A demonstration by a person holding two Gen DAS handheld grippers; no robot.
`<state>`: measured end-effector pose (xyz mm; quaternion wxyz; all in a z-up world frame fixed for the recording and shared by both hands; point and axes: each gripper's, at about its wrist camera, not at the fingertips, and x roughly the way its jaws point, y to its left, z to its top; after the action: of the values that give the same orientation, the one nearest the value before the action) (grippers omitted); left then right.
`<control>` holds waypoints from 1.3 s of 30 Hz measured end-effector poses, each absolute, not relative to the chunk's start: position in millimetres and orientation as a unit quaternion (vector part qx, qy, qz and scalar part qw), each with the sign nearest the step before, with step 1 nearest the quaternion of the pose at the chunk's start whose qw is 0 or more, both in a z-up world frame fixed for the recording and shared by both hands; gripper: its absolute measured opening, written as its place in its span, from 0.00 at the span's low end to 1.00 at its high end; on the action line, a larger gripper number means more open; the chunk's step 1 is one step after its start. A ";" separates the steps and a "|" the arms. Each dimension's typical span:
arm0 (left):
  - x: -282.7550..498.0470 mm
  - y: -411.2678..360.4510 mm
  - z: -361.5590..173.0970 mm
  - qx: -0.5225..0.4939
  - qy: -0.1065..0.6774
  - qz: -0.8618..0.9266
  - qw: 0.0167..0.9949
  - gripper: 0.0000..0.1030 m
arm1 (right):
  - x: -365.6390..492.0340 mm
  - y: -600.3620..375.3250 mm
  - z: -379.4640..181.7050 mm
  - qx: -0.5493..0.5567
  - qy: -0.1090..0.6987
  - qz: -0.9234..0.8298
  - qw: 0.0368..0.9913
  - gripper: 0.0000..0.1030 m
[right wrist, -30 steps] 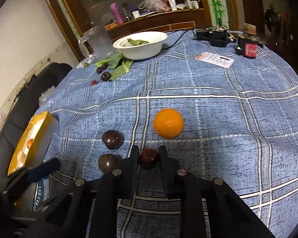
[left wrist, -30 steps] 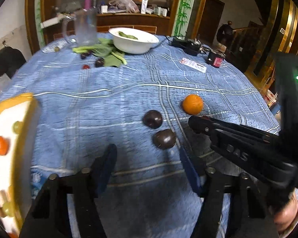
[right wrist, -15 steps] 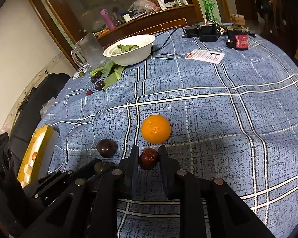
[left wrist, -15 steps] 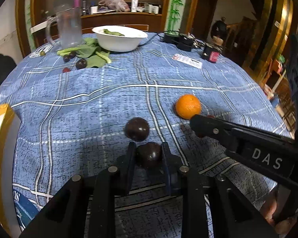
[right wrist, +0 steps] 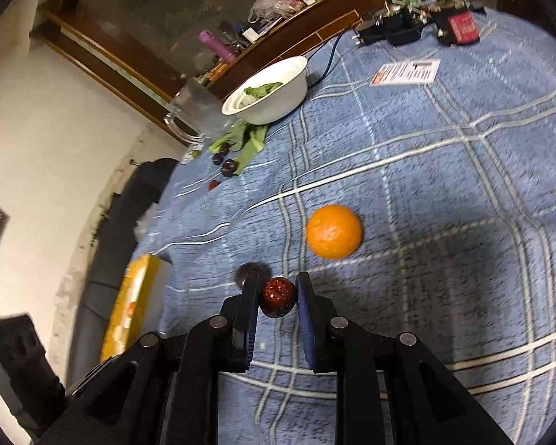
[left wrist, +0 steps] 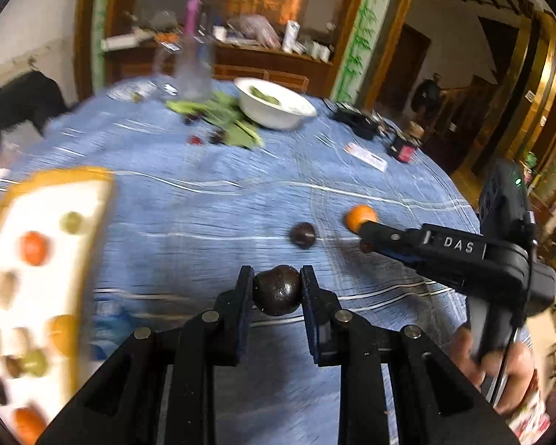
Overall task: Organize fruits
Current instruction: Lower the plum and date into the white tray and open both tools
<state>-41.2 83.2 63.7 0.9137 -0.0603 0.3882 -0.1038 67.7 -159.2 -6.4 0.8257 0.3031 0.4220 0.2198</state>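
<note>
My left gripper is shut on a dark brown round fruit, held above the blue checked tablecloth. A small shiny red fruit sits pinched in my right gripper, which is shut; that gripper reaches in from the right in the left wrist view. An orange and a second dark fruit lie on the cloth just beyond. A yellow-rimmed white box printed with fruit lies at the left, and the right wrist view shows its edge.
At the far side stand a white bowl with greens, a glass mug, leafy stalks with small dark fruits, a printed card and a red-labelled jar. A hand holds the right gripper's handle.
My left gripper closed on the nearer dark fruit, lifted it and swung left, so the box looms larger. The right gripper kept its red fruit and rolled.
</note>
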 end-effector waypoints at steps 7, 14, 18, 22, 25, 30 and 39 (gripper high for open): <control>-76.8 175.3 85.4 -0.079 0.357 -0.005 0.931 0.23 | 48.5 -130.2 8.7 0.309 0.429 0.240 0.814 0.21; -87.9 258.7 72.9 -0.139 0.366 0.075 0.917 0.24 | 24.6 -31.4 39.4 0.229 0.442 0.309 0.811 0.22; -91.9 289.6 62.3 -0.163 0.375 0.100 0.907 0.24 | 14.7 29.4 44.7 0.186 0.455 0.348 0.799 0.22; -94.3 299.2 49.5 -0.174 0.384 0.098 0.901 0.24 | 12.1 78.5 44.4 0.149 0.462 0.368 0.793 0.22; -97.2 300.6 43.3 -0.178 0.388 0.099 0.899 0.24 | 13.7 106.8 43.0 0.118 0.461 0.368 0.799 0.22; -99.3 305.4 41.1 -0.185 0.390 0.098 0.897 0.34 | 14.7 139.0 40.5 0.061 0.447 0.353 0.820 0.25; -109.8 306.1 53.6 -0.188 0.372 0.102 0.903 0.57 | 17.1 132.5 40.8 0.059 0.430 0.334 0.837 0.52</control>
<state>-109.8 306.1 53.6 0.9032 -0.1882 0.3720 0.1022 17.1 132.5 40.8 0.8368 0.0585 0.4300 0.3338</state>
